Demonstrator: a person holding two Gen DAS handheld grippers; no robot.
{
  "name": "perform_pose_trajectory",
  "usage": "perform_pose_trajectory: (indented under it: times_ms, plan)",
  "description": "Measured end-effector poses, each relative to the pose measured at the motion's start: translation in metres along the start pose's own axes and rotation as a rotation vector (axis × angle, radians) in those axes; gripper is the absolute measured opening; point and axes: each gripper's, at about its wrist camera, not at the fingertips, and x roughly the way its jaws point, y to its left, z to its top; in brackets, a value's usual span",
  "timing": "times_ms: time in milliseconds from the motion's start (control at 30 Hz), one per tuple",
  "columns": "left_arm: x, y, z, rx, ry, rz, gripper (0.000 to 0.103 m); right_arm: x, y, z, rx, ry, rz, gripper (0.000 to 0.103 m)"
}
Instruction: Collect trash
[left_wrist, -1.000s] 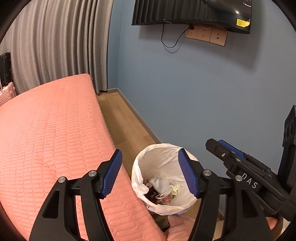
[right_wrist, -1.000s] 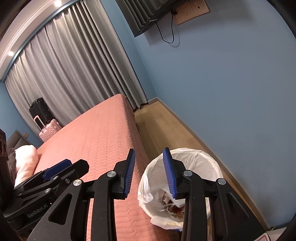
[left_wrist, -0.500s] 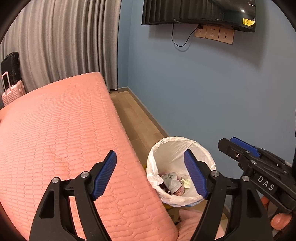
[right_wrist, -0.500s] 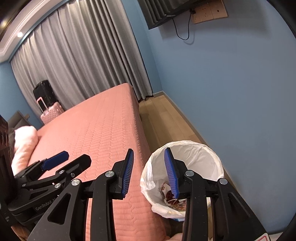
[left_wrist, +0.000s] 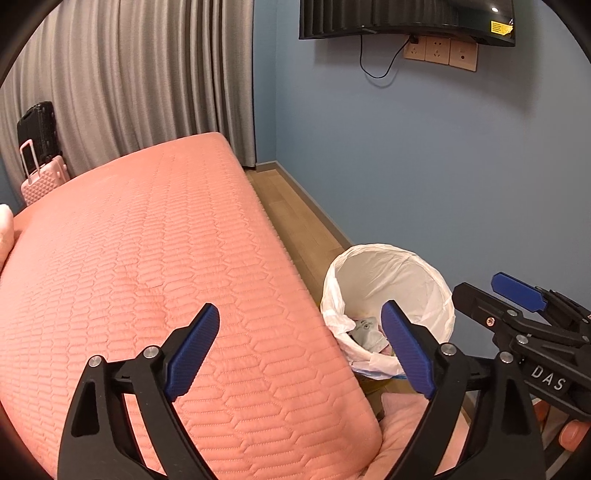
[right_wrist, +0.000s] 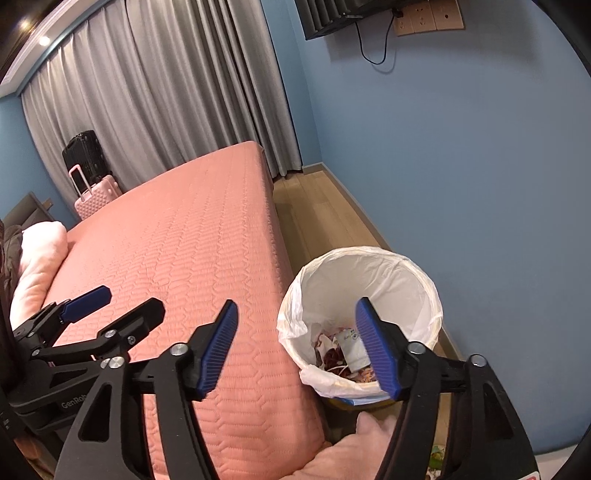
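A trash bin lined with a white bag (left_wrist: 388, 266) stands on the floor between the pink bed and the blue wall; it also shows in the right wrist view (right_wrist: 364, 273). Crumpled wrappers and paper (right_wrist: 347, 350) lie at its bottom, also in the left wrist view (left_wrist: 367, 332). My left gripper (left_wrist: 301, 350) is open and empty, above the bed's corner beside the bin. My right gripper (right_wrist: 297, 345) is open and empty, above the bin's near rim. Each gripper shows in the other's view: the right one (left_wrist: 517, 295), the left one (right_wrist: 88, 299).
A pink quilted bed (left_wrist: 147, 258) fills the left. A pink suitcase (right_wrist: 98, 195) and a black one (right_wrist: 83, 155) stand by grey curtains. A wall TV (left_wrist: 406, 18) and sockets (left_wrist: 439, 51) hang on the blue wall. Wooden floor (left_wrist: 295, 206) runs between bed and wall.
My right gripper has opened wide from a narrow gap. Both grippers have drawn back and up from the bin, which now sits further right in the left wrist view.
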Motion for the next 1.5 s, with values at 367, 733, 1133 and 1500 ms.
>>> perform_pose_trajectory:
  times_ms: [367, 733, 1133, 1500]
  plan:
    - [-0.004, 0.012, -0.015, -0.013, 0.014, 0.040, 0.092, -0.005, -0.001, -0.015, -0.039, 0.008, -0.053, 0.098]
    - [-0.008, 0.011, -0.024, -0.013, 0.017, 0.053, 0.094, -0.006, -0.002, -0.026, -0.073, 0.031, -0.097, 0.098]
    - [-0.009, 0.006, -0.029, -0.012, 0.019, 0.056, 0.095, -0.006, -0.001, -0.035, -0.087, 0.048, -0.115, 0.098]
    - [-0.008, 0.002, -0.033, -0.012, 0.017, 0.092, 0.095, -0.005, 0.000, -0.041, -0.106, 0.051, -0.142, 0.098]
